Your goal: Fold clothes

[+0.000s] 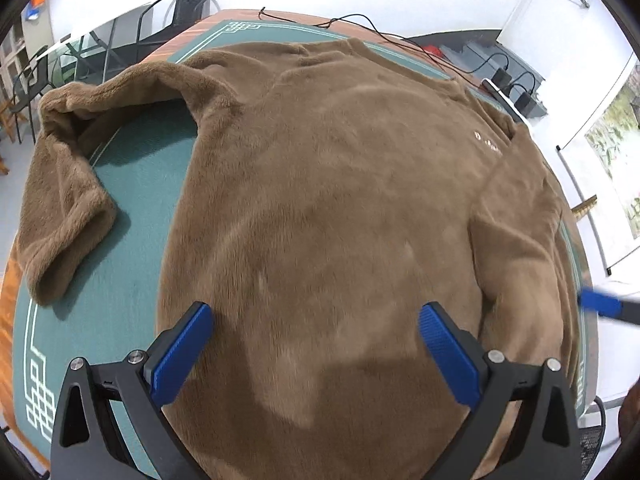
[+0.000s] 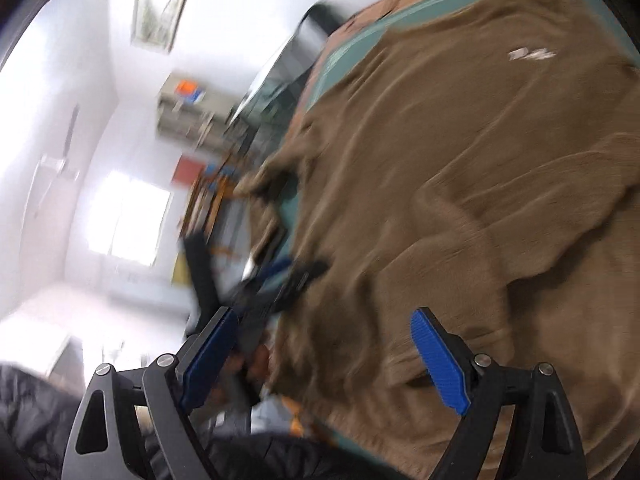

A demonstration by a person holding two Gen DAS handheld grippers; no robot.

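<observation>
A brown fleece sweater (image 1: 328, 184) lies flat on a green table mat (image 1: 132, 176), collar at the far side. Its left sleeve (image 1: 68, 184) bends out over the mat; its right sleeve (image 1: 516, 248) lies folded in over the body. My left gripper (image 1: 316, 312) is open and empty, hovering over the sweater's lower middle. My right gripper (image 2: 320, 320) is open and empty over the sweater's (image 2: 460, 160) hem edge; this view is tilted and motion-blurred. The right gripper's blue fingertip (image 1: 600, 304) shows at the right edge of the left wrist view. The left gripper (image 2: 280, 280) shows blurred in the right wrist view.
The wooden table (image 1: 180, 36) carries black cables (image 1: 360, 24) along its far edge. Black chairs (image 1: 176, 12) stand behind the far left. A power strip with plugs (image 1: 516, 88) and a whiteboard (image 1: 560, 12) stand at the far right.
</observation>
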